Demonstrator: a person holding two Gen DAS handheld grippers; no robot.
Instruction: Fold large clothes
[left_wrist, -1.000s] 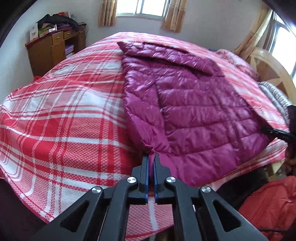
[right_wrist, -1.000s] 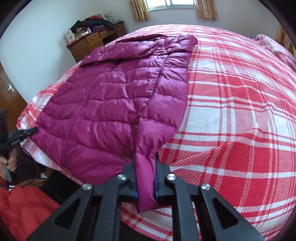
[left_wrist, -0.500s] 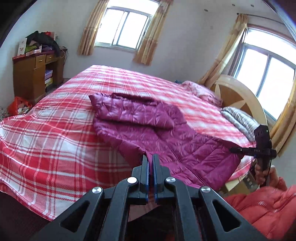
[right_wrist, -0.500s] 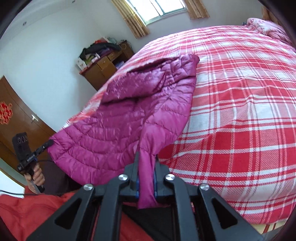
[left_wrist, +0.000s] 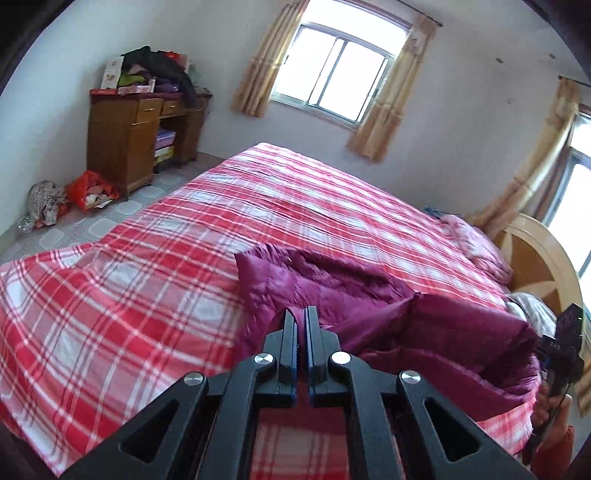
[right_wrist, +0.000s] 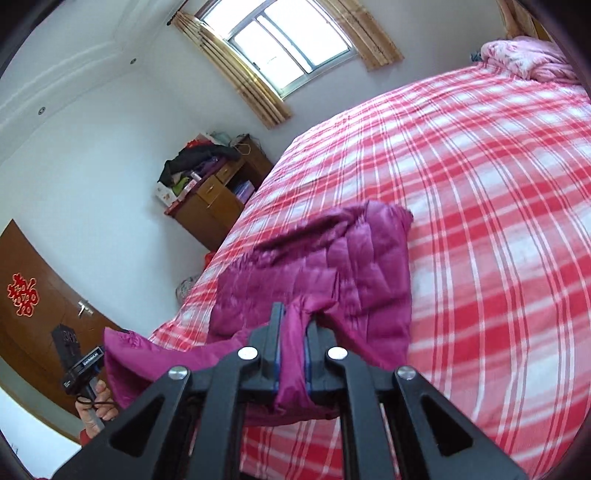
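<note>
A magenta quilted down jacket (left_wrist: 351, 291) lies on the bed with the red and white plaid cover (left_wrist: 129, 295). My left gripper (left_wrist: 300, 314) is shut on one bottom corner of the jacket and holds it raised above the bed. My right gripper (right_wrist: 293, 314) is shut on the other bottom corner of the jacket (right_wrist: 332, 266), with fabric bunched between its fingers. The near half of the jacket hangs lifted between the two grippers; its far end rests on the cover (right_wrist: 498, 221). The right gripper shows at the right edge of the left wrist view (left_wrist: 561, 343).
A wooden desk (left_wrist: 122, 133) piled with clothes stands by the far wall, with bags (left_wrist: 90, 188) on the floor beside it. A wooden headboard (left_wrist: 543, 266) and pink pillows (left_wrist: 476, 243) are at the right. A brown door (right_wrist: 33, 295) is at the left.
Both grippers have risen and pulled back with the jacket's bottom corners. The near part of the jacket has lifted off the bed and the views now tilt up toward the walls and windows.
</note>
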